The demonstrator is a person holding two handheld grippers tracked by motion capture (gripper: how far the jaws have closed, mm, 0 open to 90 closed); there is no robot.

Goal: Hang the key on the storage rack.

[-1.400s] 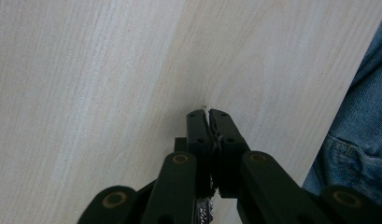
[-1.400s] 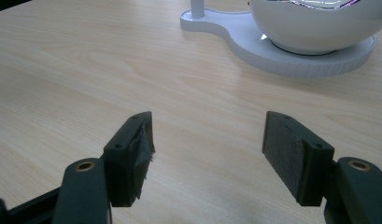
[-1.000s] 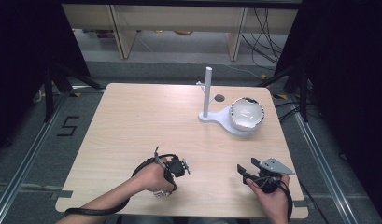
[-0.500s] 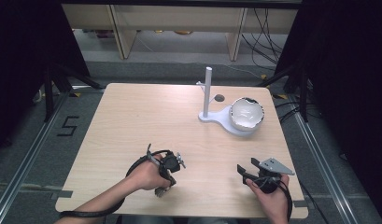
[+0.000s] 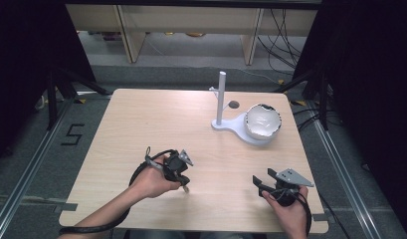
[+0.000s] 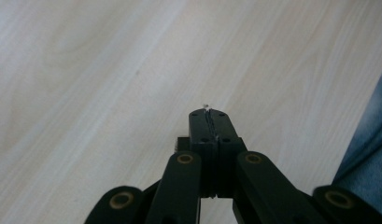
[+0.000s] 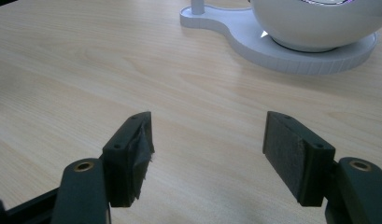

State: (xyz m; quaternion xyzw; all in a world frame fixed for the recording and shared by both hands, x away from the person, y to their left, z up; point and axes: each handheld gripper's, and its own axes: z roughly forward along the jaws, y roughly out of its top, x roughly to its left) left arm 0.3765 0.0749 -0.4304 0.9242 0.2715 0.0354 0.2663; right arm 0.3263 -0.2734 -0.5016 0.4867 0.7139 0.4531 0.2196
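My left gripper [image 5: 183, 184] is near the table's front left, held in a hand and tipped down toward the wood. In the left gripper view its jaws [image 6: 208, 115] are shut, with only a tiny pale speck at the tips. My right gripper [image 5: 263, 178] is near the front right edge, open and empty. In the right gripper view its pads [image 7: 207, 135] stand wide apart just above the wood. They point at a white bowl [image 7: 319, 23] on a white stand's base [image 7: 235, 30]. The bowl [image 5: 263, 121] and the stand's upright post [image 5: 221, 97] are at the back right.
The light wooden table [image 5: 156, 124] is bare across its left and middle. A small round hole [image 5: 234, 104] lies behind the stand. Blue denim [image 6: 371, 149] shows at the right edge of the left gripper view. Dark floor and rails surround the table.
The left hand has shifted its gripper a little away from the front edge and turned it. The right gripper has stayed put and open.
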